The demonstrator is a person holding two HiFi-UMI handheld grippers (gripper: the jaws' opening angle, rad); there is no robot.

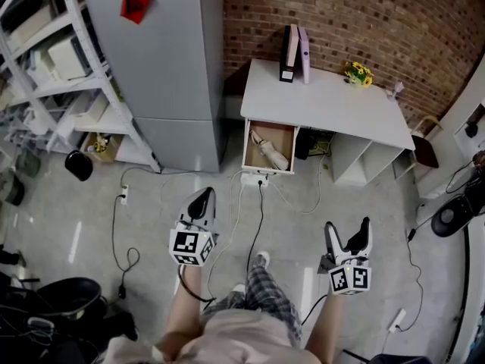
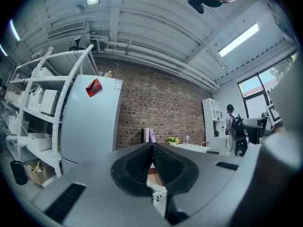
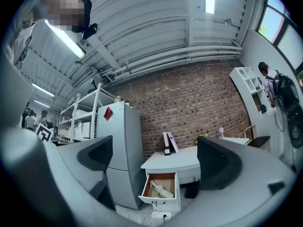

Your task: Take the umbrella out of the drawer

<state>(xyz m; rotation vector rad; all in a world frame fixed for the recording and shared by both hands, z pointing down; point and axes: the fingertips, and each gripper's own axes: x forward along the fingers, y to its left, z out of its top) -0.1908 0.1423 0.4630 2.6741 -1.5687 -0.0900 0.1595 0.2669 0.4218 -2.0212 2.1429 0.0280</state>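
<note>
A folded beige umbrella (image 1: pixel 270 149) (image 3: pixel 161 189) lies in the open drawer (image 1: pixel 249 160) (image 3: pixel 157 201) of a white desk (image 1: pixel 333 105) (image 3: pixel 173 161). Both grippers hang well short of the desk, over the floor. My left gripper (image 1: pixel 202 201) (image 2: pixel 152 146) is shut, its black pads meeting with nothing between them. To its right my right gripper (image 1: pixel 349 233) (image 3: pixel 158 157) stands open and empty, and through its wide gap the drawer shows.
A tall grey cabinet (image 1: pixel 167 67) stands left of the desk, with white shelving (image 1: pixel 53 59) beyond it. A power strip (image 1: pixel 254 179) and cables (image 1: pixel 258 218) lie on the floor before the drawer. Binders (image 1: pixel 295 51) and yellow flowers (image 1: pixel 358 73) sit on the desk. A person (image 2: pixel 234 131) stands far right.
</note>
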